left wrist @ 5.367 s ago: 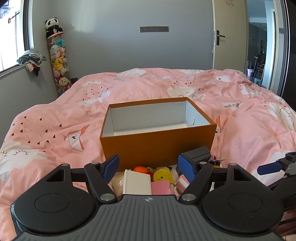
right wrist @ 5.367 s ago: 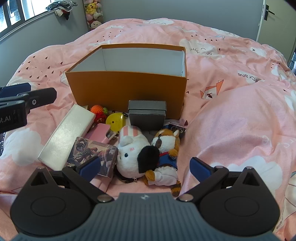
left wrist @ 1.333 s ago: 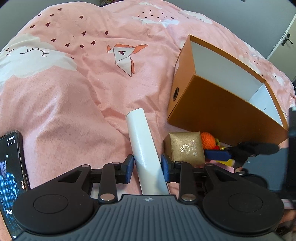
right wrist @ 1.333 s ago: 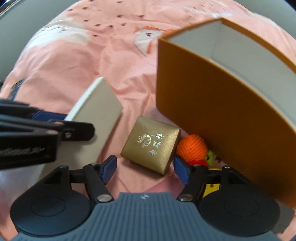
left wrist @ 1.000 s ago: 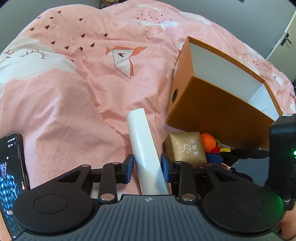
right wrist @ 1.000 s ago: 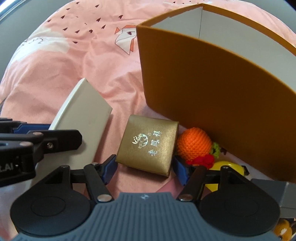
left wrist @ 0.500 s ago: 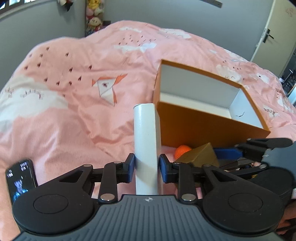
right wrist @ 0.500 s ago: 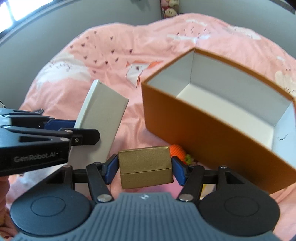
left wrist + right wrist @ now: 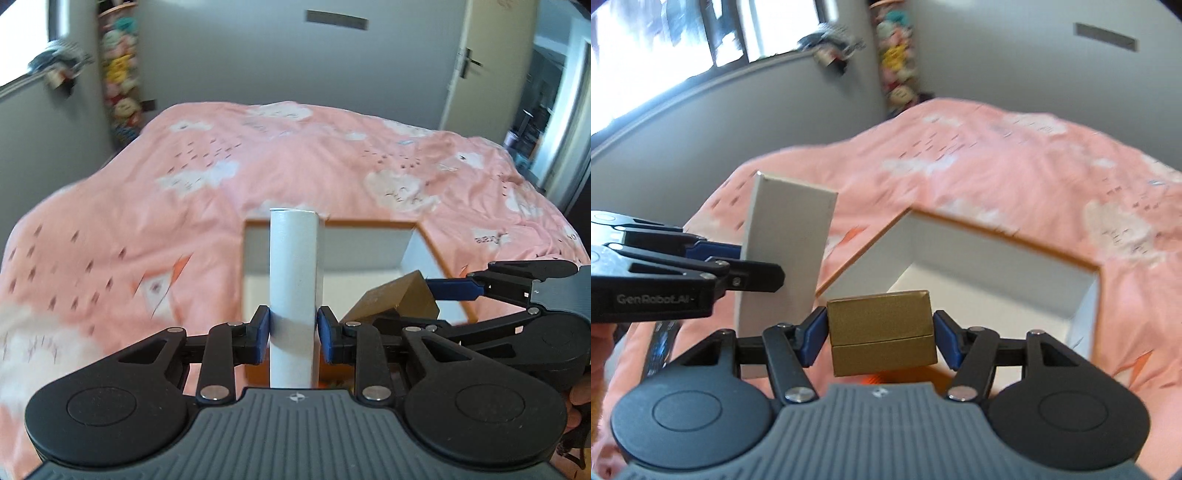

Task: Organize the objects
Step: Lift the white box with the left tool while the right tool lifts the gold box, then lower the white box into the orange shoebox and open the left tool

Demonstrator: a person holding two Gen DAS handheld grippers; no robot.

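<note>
My left gripper (image 9: 293, 334) is shut on a long flat white box (image 9: 294, 273), held edge-on and lifted in front of the open orange box (image 9: 413, 243). From the right wrist view the white box (image 9: 786, 243) shows its broad face, with the left gripper (image 9: 753, 266) clamped on it. My right gripper (image 9: 881, 338) is shut on a small gold box (image 9: 881, 332), raised above the near rim of the orange box (image 9: 979, 229). In the left wrist view the gold box (image 9: 399, 299) hangs at the right in the right gripper (image 9: 417, 306), over the box's white inside.
The pink bedspread (image 9: 314, 155) with clouds surrounds the orange box. A tower of plush toys (image 9: 120, 70) stands in the far left corner by a window. A door (image 9: 469, 62) is at the far right. A bit of orange (image 9: 875, 378) shows under the gold box.
Both grippers have closed on their boxes and risen from the bed. The white box now stands upright, and the gold box has come up over the orange box's near rim.
</note>
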